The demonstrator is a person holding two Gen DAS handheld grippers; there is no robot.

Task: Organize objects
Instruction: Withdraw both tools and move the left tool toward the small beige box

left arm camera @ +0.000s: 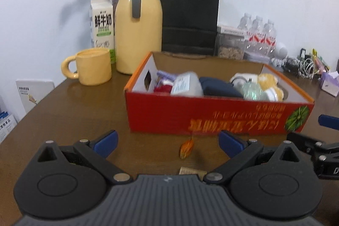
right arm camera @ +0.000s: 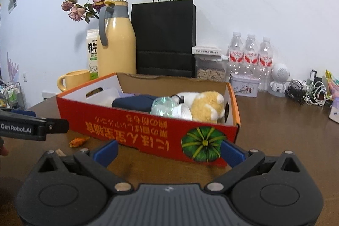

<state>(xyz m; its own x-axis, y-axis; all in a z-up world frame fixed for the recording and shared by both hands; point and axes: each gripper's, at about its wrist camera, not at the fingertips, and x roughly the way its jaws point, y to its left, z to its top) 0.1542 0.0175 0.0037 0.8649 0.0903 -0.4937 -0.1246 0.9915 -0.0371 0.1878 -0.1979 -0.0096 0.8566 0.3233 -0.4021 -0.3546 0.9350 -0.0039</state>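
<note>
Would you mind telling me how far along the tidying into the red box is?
Mostly done: the red box already holds a plush toy, a clear bottle and a navy pouch. Nothing is in hand; the left gripper and right gripper are open. Left: a small orange item on the table.
</note>
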